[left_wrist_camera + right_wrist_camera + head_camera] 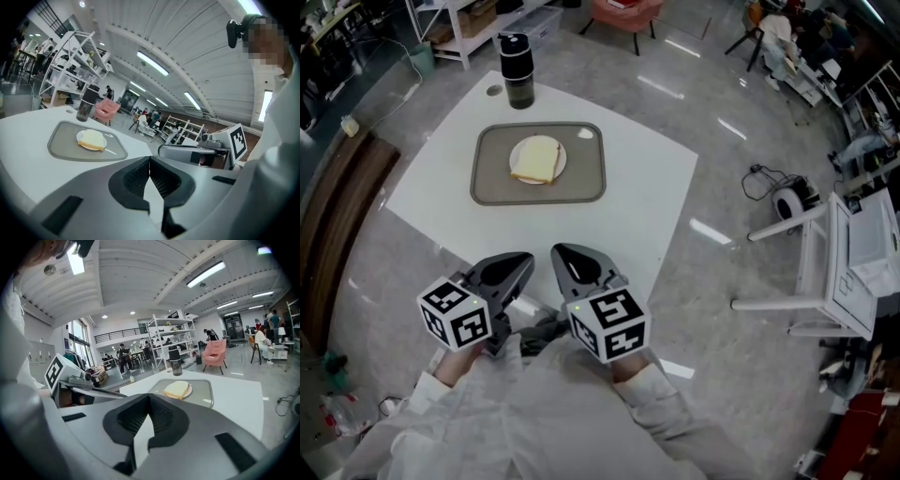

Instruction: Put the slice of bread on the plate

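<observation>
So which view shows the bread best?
The head view: it looks down on the whole bread, lying on the plate in the tray. Both gripper views show it small, edge-on and far off.

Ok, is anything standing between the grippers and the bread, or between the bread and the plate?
Nothing visible. The slice of bread already lies on the plate, which sits on the tray. Only bare table separates the tray from the left gripper and right gripper. The bottle stands beyond the tray.
</observation>
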### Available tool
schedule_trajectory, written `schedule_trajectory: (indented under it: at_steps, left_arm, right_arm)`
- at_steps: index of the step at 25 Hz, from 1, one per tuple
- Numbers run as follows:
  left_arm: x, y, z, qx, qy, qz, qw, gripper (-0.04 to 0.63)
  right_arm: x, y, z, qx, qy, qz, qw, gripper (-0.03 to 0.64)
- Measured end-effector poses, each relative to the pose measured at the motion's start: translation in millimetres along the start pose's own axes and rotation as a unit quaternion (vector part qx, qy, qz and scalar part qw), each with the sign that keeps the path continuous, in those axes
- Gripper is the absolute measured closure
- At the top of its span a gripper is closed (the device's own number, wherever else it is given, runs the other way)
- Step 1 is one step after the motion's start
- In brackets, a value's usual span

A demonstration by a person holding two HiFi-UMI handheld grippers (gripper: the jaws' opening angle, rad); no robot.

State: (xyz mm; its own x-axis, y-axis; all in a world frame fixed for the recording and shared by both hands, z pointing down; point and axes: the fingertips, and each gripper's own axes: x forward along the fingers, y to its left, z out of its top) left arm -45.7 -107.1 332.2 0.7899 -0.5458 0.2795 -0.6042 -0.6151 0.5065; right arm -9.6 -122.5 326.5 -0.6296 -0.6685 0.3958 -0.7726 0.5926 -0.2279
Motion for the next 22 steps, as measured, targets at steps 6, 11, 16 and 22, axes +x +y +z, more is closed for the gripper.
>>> schedule_trajectory:
  at_steps: [6, 11, 16, 22]
  left_arm:
    - [-4, 1, 2, 0.003, -0.004, -0.002, 1.0000, 0.586]
    - [-6, -1, -2, 0.007, 0.003, -0.010, 0.9999, 0.586]
    - [-14, 0, -3, 0.008, 0.000, -0.005, 1.0000, 0.586]
    - [-21, 3, 0, 0.009, -0.004, -0.002, 0.9999, 0.586]
  right_arm:
    - [1, 4, 2, -0.007, 0.000, -0.005, 1.000, 0.601]
    - [3, 8, 3, -0.012, 0.001, -0.006, 1.000, 0.601]
    - [2, 16, 3, -0.014, -0.001, -0.004, 1.000, 0.602]
    - [3, 19, 2, -0.010, 0.000, -0.008, 1.000, 0.602]
